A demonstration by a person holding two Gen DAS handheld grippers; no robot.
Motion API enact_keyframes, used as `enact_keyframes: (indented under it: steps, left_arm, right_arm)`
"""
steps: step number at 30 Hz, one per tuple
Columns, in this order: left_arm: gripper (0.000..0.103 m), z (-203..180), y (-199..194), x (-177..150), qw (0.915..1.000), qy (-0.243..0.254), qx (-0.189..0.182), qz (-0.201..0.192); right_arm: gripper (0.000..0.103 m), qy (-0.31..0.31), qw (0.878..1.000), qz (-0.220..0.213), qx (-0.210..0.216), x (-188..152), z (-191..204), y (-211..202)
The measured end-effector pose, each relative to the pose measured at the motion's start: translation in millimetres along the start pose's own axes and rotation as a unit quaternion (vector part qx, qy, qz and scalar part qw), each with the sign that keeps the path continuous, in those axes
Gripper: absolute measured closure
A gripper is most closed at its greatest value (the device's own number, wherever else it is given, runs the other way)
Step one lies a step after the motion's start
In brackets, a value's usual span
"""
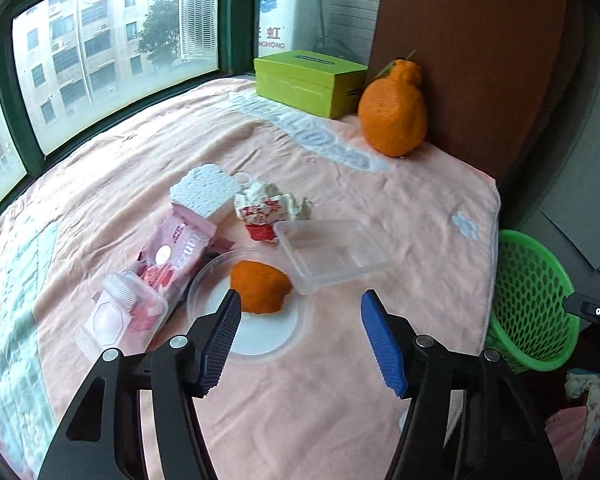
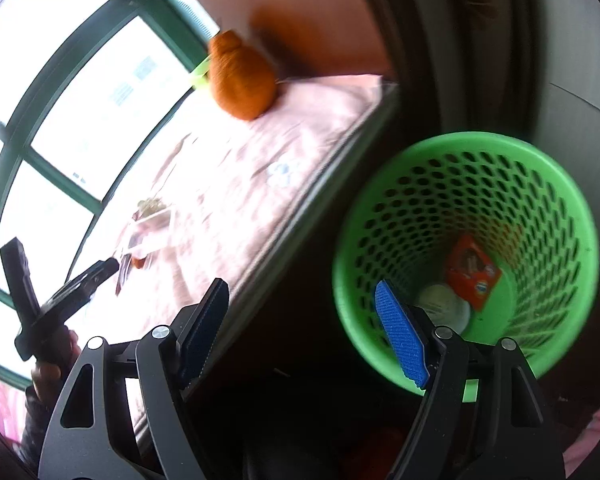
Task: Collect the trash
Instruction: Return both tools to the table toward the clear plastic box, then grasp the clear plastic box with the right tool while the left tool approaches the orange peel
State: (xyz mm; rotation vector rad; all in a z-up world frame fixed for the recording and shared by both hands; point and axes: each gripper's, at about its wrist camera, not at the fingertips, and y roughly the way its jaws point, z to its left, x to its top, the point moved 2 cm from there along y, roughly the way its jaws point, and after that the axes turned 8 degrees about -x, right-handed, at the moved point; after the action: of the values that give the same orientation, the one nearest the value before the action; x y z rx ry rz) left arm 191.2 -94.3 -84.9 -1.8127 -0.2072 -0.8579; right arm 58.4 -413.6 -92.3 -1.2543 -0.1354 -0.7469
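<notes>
Progress looks partial: green perforated plastic wastebasket [image 2: 466, 256] beside the desk already holds an orange printed wrapper [image 2: 475, 271] and a round white lid-like piece [image 2: 446, 306], so some trash is in. Most is left on the peach towel-covered desk [image 1: 340, 380]: orange peel chunk [image 1: 260, 286] on a clear round plastic lid [image 1: 260, 336], clear rectangular plastic tray [image 1: 328, 254] at its 2 o'clock, crumpled red-and-white wrapper [image 1: 268, 210] at 12, white foam block [image 1: 206, 192] at 11, pink snack bag [image 1: 176, 254] at 10, clear plastic clamshell with pink insert [image 1: 118, 316] at 9. Whole orange knobbly citrus [image 1: 394, 114] and lime-green tissue box [image 1: 310, 80] at the far edge probably stay. Left gripper [image 1: 300, 320] jaws open, nothing between them, peel just past the left pad, likely next pick. Right gripper [image 2: 304, 328] jaws open and empty, right pad over the basket's near rim. Basket sits at 3 o'clock off the desk edge in the left wrist view. Judged roughly a quarter done.
</notes>
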Motion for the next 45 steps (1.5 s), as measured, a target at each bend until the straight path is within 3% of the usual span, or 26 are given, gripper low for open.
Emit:
enact_keyframes:
  steps: [7, 18, 24, 29, 35, 36, 39, 45]
  left_arm:
    - [0.053, 31, 15, 2, 0.9998, -0.018, 0.006, 0.011]
    - [0.057, 37, 36, 2, 0.9995, -0.011, -0.012, 0.025]
    - [0.071, 39, 45, 1, 0.9991, -0.014, -0.023, 0.031]
    - [0.079, 40, 45, 1, 0.9992, -0.009, -0.031, 0.026]
    - [0.087, 43, 34, 6, 0.9991, -0.012, -0.037, 0.013]
    - [0.099, 45, 32, 7, 0.999, -0.015, -0.041, 0.013]
    - [0.099, 51, 27, 6, 0.9984, -0.028, -0.048, 0.01]
    - [0.099, 60, 28, 1, 0.9973, -0.04, -0.057, 0.021]
  right_arm:
    - [0.027, -0.031, 0.999, 0.014, 0.017, 1, 39, 17]
    - [0.027, -0.079, 0.996, 0.03, 0.033, 5, 88, 38]
    - [0.027, -0.092, 0.993, 0.047, 0.062, 19, 112, 55]
    - [0.027, -0.155, 0.985, 0.045, 0.057, 31, 134, 64]
    - [0.027, -0.272, 0.959, 0.039, 0.072, 38, 164, 78]
    - [0.026, -0.294, 0.952, 0.04, 0.073, 39, 170, 82]
    - [0.02, -0.355, 0.931, 0.038, 0.076, 38, 185, 94]
    - [0.02, -0.451, 0.887, 0.043, 0.092, 42, 208, 121]
